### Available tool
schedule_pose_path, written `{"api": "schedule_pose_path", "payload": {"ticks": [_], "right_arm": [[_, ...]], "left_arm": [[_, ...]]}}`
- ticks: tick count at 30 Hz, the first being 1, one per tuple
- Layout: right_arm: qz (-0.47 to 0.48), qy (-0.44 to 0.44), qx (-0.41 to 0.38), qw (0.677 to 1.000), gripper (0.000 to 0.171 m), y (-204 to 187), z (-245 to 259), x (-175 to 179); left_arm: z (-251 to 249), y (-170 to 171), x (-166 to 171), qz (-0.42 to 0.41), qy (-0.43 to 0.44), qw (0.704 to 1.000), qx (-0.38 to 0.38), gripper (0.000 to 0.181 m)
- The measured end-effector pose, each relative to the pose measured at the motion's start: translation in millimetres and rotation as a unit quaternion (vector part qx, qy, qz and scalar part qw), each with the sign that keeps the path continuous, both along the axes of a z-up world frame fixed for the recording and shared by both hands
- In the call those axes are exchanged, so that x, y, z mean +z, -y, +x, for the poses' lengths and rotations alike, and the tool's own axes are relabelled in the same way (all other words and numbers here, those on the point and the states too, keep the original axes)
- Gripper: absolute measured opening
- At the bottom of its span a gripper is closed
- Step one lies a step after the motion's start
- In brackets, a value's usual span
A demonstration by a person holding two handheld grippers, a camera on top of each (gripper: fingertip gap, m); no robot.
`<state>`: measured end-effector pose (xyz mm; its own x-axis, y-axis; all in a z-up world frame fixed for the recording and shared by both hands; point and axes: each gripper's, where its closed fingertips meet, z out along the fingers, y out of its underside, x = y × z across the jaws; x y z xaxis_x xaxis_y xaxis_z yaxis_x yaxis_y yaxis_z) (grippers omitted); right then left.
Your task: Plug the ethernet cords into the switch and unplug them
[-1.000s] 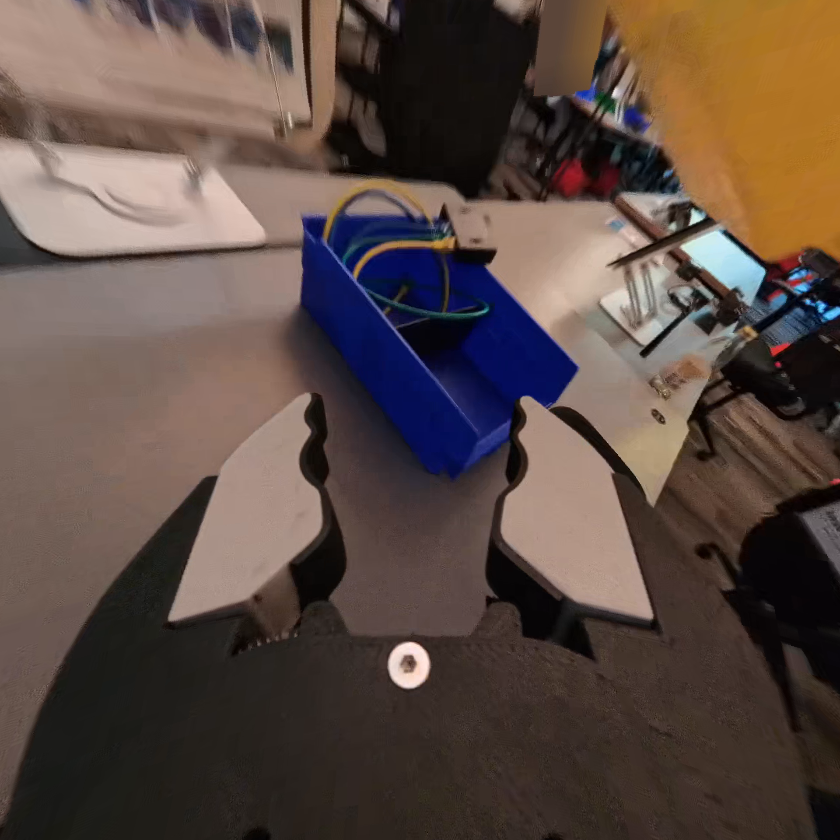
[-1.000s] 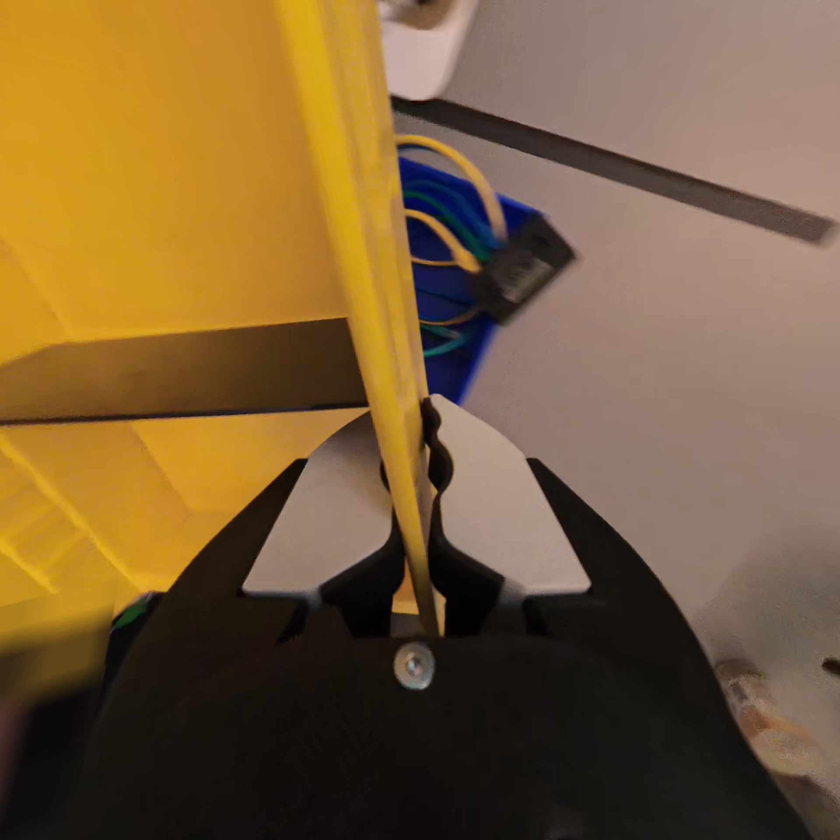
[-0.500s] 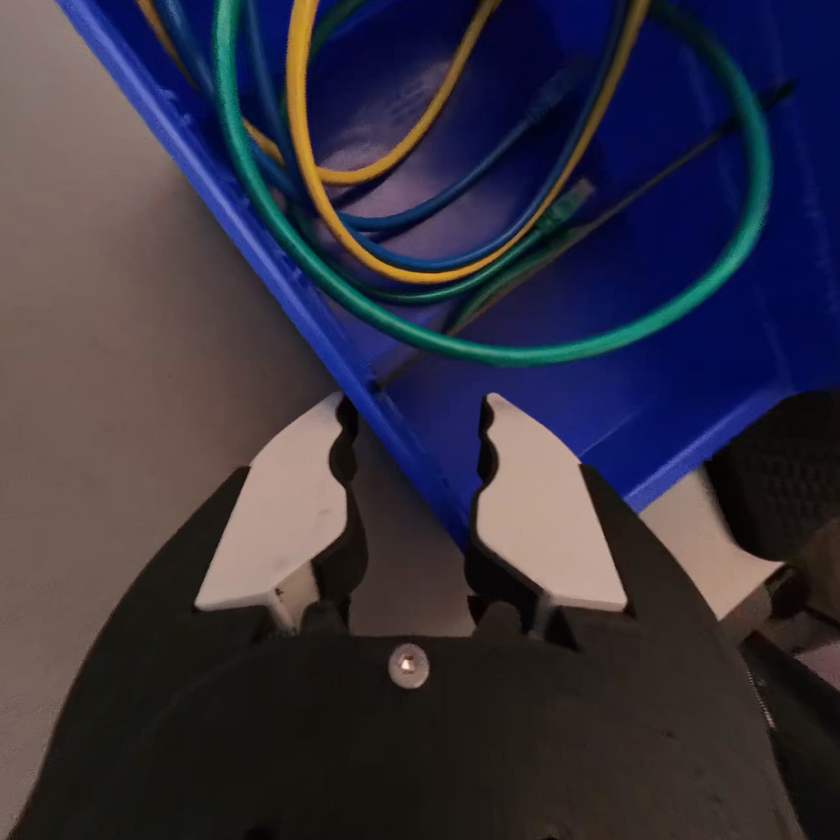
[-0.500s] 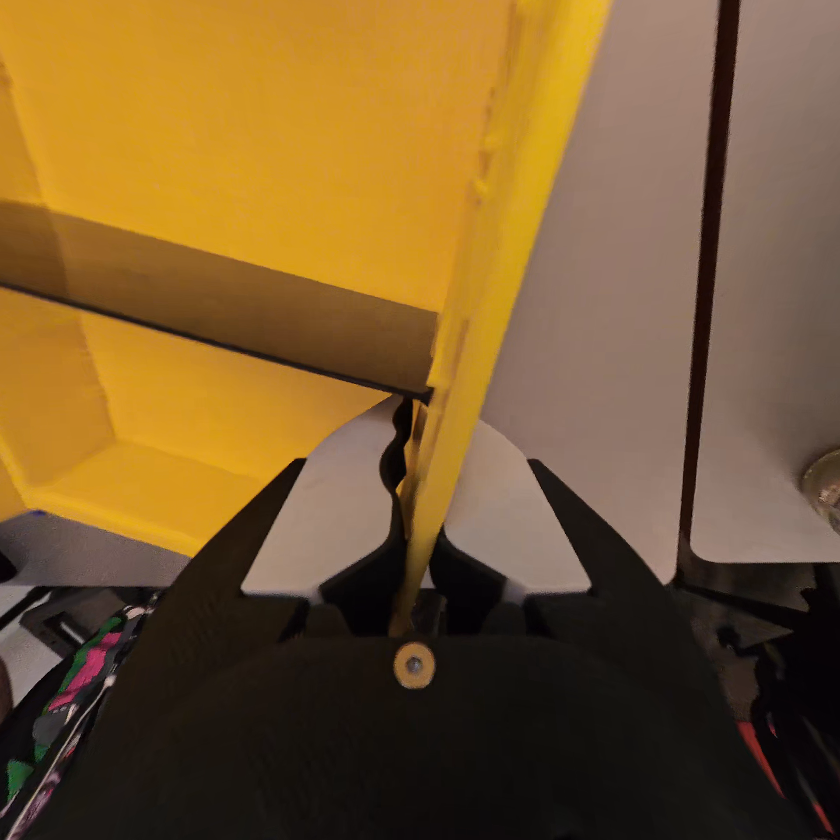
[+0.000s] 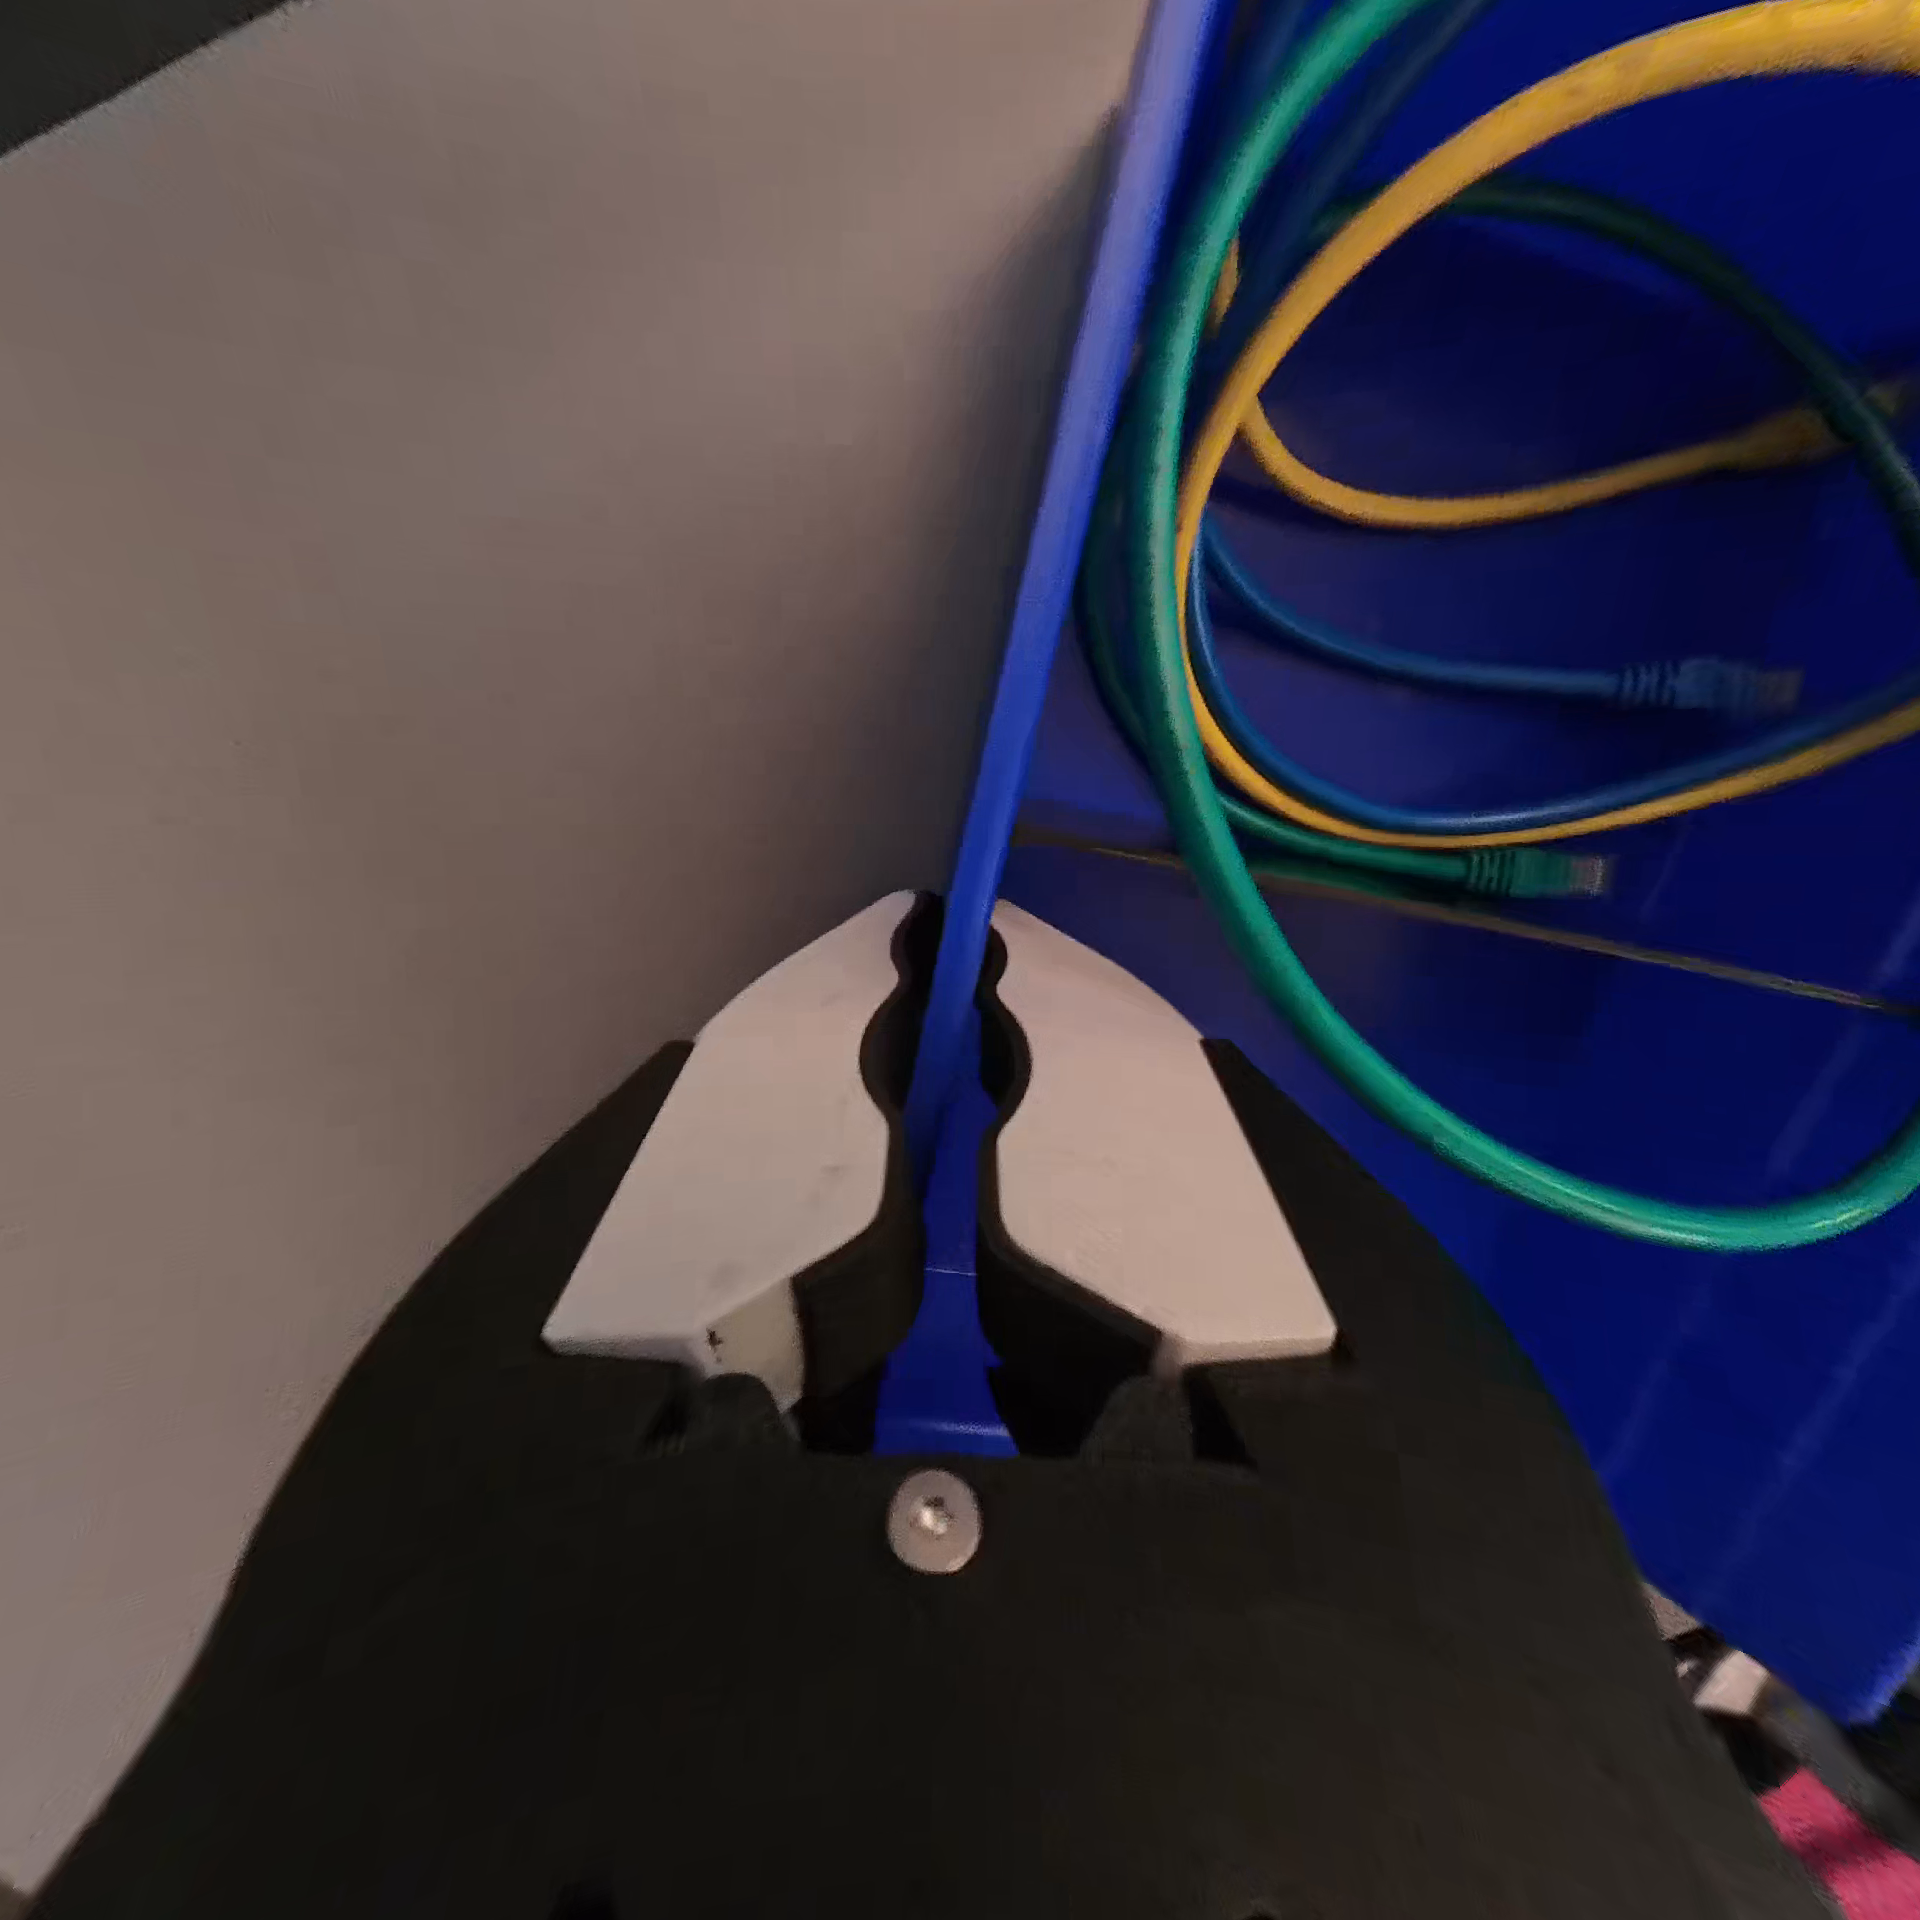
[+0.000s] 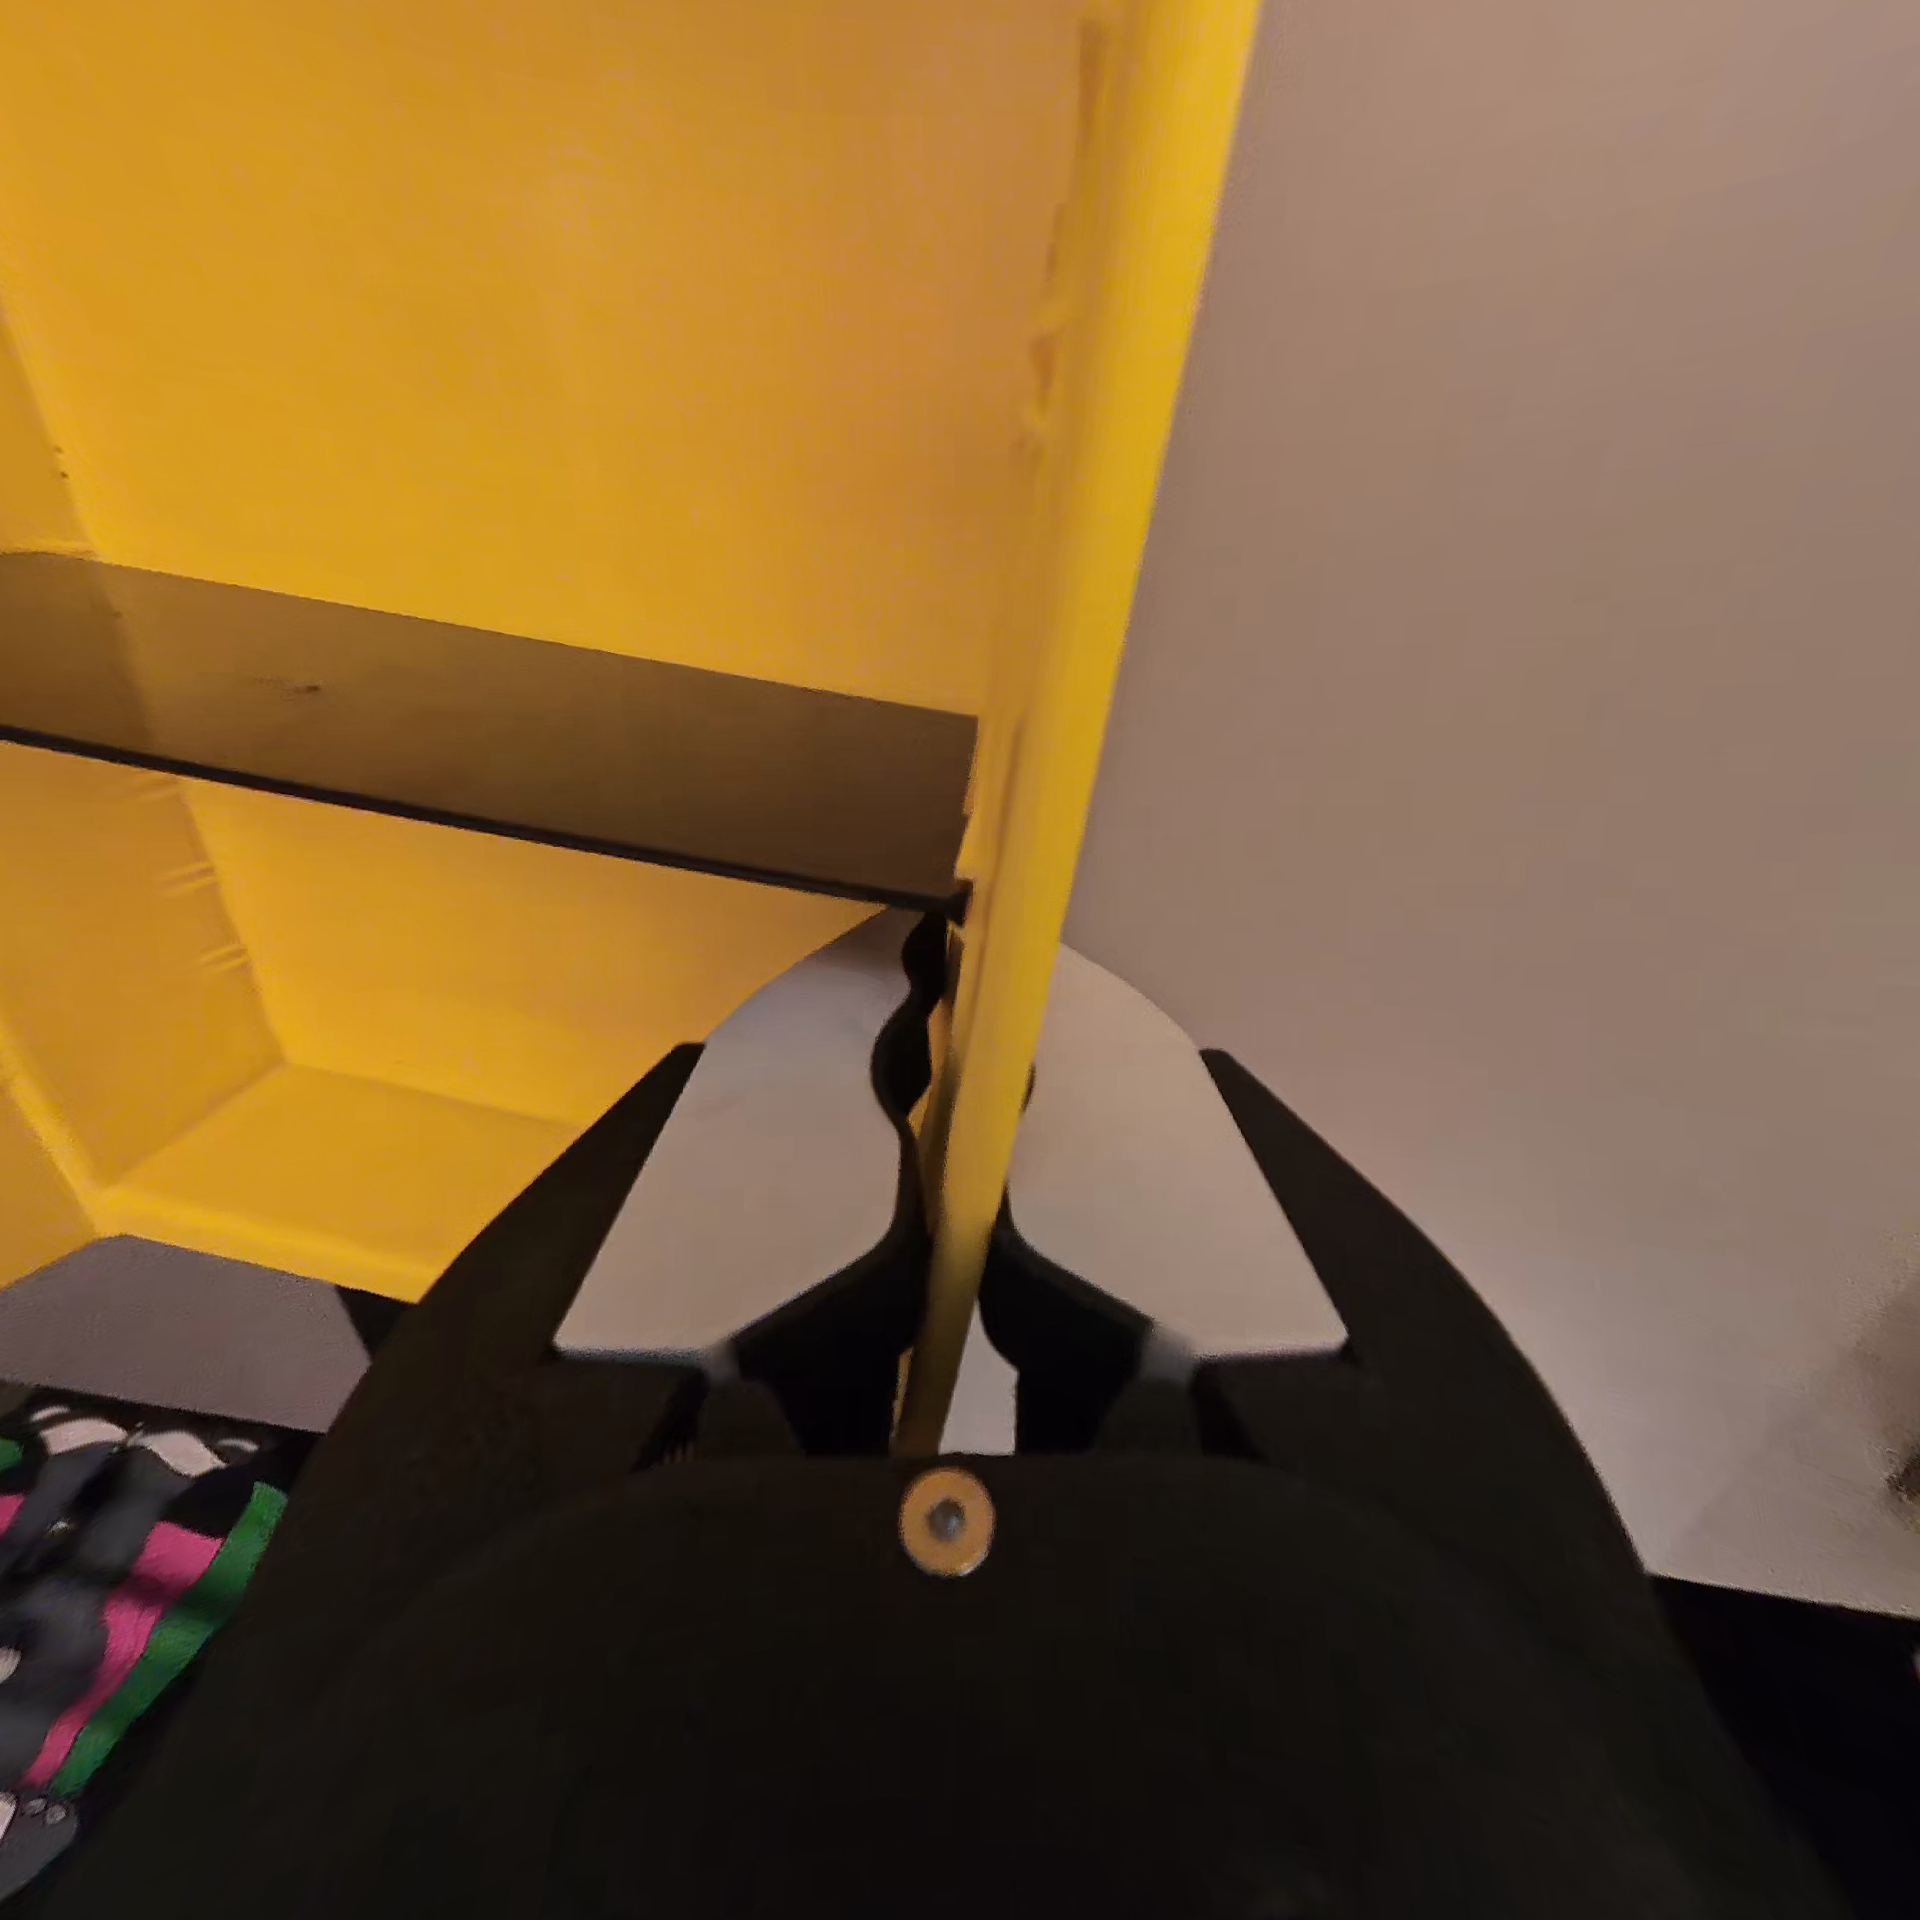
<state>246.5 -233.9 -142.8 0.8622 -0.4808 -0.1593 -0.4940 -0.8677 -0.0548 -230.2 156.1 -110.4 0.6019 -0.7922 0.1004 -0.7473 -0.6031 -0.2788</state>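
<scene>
Progress: judged late or between rounds. No cord is in either claw, and the switch shows in neither view, so whether any cord is plugged in I cannot tell.

My left claw (image 5: 951,925) is closed tight on the side wall of the blue bin (image 5: 1049,520), which sits on the grey tabletop (image 5: 468,520). My right claw (image 6: 961,940) is pinched on the wall of the yellow bin (image 6: 1122,520), beside its black divider (image 6: 520,727).

Count: two bins. In the blue bin, loose ethernet cords: green (image 5: 1351,1101), yellow (image 5: 1455,499) and blue (image 5: 1455,665), but loops overlap, exact number unclear. Two free plugs visible, one blue (image 5: 1704,686), one green (image 5: 1538,873). Yellow bin holds nothing visible.
</scene>
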Motion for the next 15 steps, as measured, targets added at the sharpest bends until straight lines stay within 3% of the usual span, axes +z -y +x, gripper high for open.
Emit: {"api": "schedule_pose_path", "payload": {"ticks": [8, 15], "right_arm": [[-0.012, -0.001, 0.038, 0.999, 0.006, -50, -11, -2], [-0.033, -0.010, -0.012, 0.999, 0.007, -32, 28, -1]], "left_arm": [[-177, -52, 3, 0.023, 0.001, 0.989, 0.147, 0.004], [-220, -43, 3, 0.050, 0.001, 0.988, 0.146, 0.005]]}}
